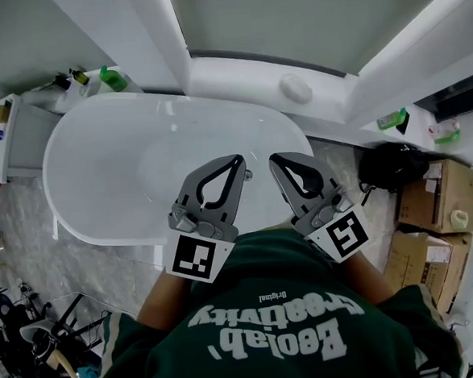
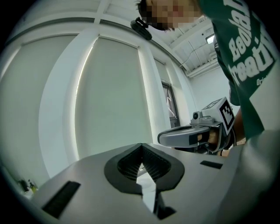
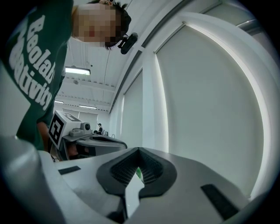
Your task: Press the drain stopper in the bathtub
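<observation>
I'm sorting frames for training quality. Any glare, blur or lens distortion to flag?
Head view: sharp, evenly lit, mild sheen on the white bathtub, straight edges bowed. Left gripper view: heavy fisheye, black corners, left gripper close and soft. Right gripper view: same fisheye, bright ceiling lamp, right gripper soft.

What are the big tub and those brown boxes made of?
The tub looks like glossy white acrylic or enamel: it is smooth, with bright glints of light on it. Which of the two it is can't be told. The boxes look like plain cardboard: dull brown, with folded flaps.
</observation>
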A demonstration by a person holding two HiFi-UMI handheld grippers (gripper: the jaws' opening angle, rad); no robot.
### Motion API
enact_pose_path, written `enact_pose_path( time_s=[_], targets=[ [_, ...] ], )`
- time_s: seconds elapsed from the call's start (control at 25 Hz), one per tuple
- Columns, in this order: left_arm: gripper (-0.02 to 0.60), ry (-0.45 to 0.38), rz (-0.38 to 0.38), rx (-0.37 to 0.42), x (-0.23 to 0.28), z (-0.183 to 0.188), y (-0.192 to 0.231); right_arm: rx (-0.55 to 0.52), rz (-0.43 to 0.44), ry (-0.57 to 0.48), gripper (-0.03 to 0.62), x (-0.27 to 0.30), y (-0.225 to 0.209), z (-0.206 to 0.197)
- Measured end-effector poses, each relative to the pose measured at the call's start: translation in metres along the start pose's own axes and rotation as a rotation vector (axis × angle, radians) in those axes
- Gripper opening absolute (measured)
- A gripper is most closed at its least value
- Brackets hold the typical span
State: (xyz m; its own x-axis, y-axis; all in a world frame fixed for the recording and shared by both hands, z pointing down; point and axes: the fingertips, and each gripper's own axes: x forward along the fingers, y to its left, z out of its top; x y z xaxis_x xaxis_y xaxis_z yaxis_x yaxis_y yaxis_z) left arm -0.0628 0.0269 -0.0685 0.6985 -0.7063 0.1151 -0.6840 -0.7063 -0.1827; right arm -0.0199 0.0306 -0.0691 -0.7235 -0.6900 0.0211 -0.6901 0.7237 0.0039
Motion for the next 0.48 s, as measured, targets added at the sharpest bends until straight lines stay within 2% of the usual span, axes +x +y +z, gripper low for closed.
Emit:
enact_pose_path(
  time_s=[0.48],
  targets=[
    [0.006, 0.008, 0.029, 0.005, -0.008, -0.003, 0.008, 0.003, 0.029, 0.004, 0.011, 0.008, 0.007, -0.003]
  ],
)
